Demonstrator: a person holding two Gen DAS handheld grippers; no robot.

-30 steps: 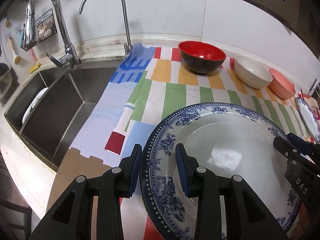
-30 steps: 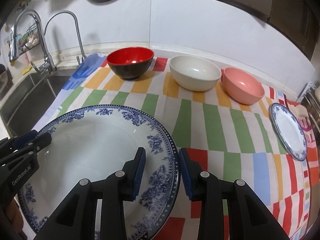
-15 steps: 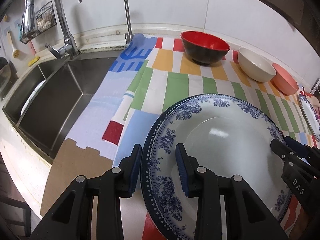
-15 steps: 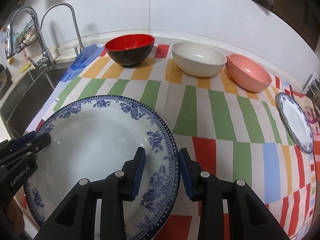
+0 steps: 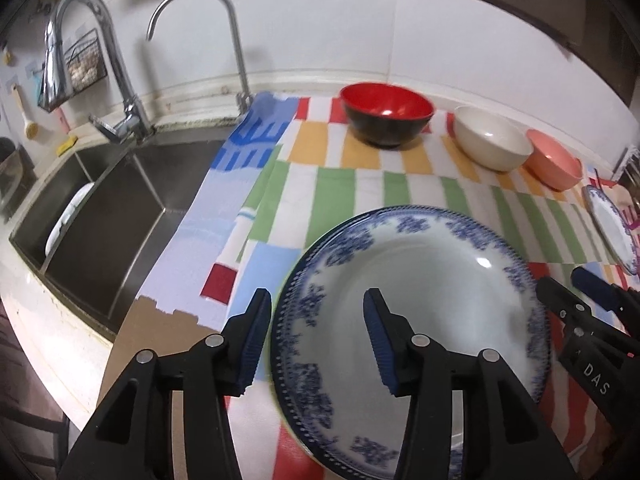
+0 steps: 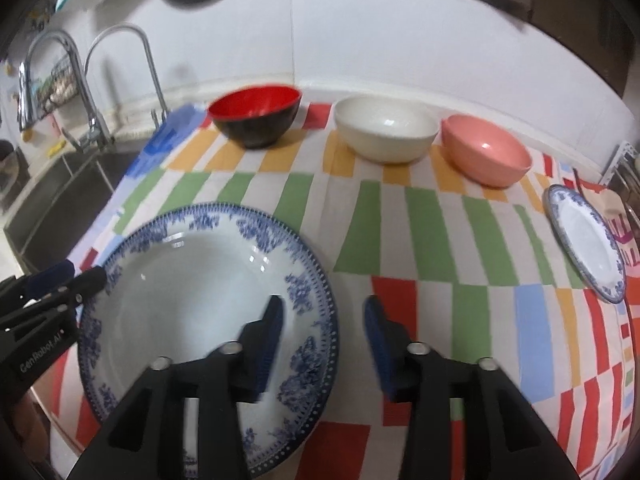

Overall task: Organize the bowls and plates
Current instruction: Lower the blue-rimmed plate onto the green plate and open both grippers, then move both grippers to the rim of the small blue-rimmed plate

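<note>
Blue-patterned plate (image 5: 416,320) lies on the striped cloth (image 5: 332,196), its rim between the parted jaws of both tools. Left gripper (image 5: 316,336) straddles its nine-o'clock edge, right gripper (image 6: 324,340) its three-o'clock edge; both jaws have just been opening, pads off the rim.

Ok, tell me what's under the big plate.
The big plate lies on the striped cloth, which shows all round its rim. Whatever the cloth has directly beneath the plate is covered. Both grippers, left and right, straddle its rim, jaws just opened.
</note>
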